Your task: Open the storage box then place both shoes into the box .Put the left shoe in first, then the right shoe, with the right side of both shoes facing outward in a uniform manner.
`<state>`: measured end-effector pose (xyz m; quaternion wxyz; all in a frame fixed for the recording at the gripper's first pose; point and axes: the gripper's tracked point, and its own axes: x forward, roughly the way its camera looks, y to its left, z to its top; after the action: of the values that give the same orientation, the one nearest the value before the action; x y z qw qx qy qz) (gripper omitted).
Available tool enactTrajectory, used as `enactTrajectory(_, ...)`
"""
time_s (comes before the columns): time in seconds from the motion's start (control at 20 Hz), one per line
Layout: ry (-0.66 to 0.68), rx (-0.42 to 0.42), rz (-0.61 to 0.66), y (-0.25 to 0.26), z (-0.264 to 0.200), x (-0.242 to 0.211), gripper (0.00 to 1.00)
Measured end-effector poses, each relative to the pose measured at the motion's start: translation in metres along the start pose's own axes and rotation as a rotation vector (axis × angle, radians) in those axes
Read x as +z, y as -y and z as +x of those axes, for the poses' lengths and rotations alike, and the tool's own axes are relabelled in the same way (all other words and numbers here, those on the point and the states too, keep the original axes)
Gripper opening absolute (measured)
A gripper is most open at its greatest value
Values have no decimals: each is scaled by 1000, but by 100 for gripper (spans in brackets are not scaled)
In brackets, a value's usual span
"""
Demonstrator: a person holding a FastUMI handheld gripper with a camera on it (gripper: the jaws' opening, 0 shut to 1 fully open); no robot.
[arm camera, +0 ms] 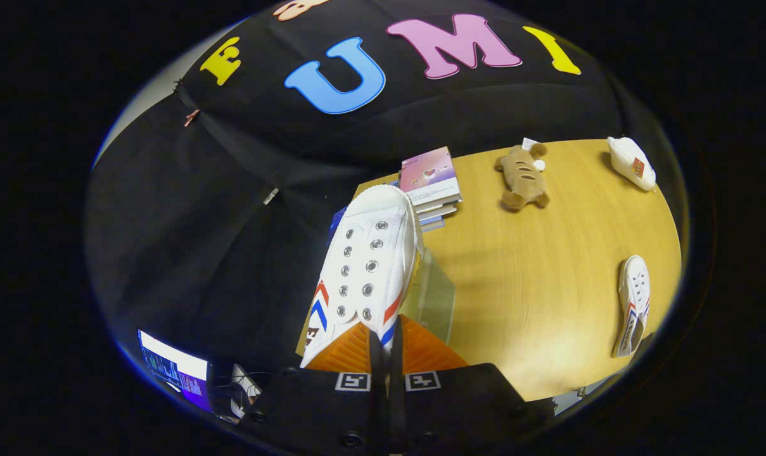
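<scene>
Held shoe: a white canvas shoe (367, 266) with red and blue chevrons rides lifted between the gripper's fingers, toe pointing away, above the near edge of the tabletop (547, 304).
Gripper: the gripper (386, 345) is clenched on the shoe's heel end, fingers drawn almost together, so it appears to pinch a thin fold of the collar.
Handling: likely light and soft; canvas gives under pressure while the rubber sole stays firmer, so a heel-rim pinch lets the toe swing. A hold taking in the sole would steady it.
Storage box: a clear-walled box (432, 297) sits just right of the held shoe; whether its lid is open cannot be told.
Second shoe: the matching shoe (633, 304) lies on the tabletop, well apart to the right.
Surroundings: stacked books (430, 180), a plush toy (523, 176) and a white pouch (631, 163) lie beyond.
</scene>
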<state>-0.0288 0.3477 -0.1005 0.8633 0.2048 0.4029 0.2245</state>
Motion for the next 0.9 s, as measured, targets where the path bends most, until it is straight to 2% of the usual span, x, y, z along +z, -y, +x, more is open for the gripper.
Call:
enactTrajectory(0.35, -103, -10, 10, -36, 75, -49, 5)
enactTrajectory(0.55, -130, -80, -16, -34, 98, -68, 5)
enactTrajectory(0.9, -203, -145, -44, -32, 134, -102, 6)
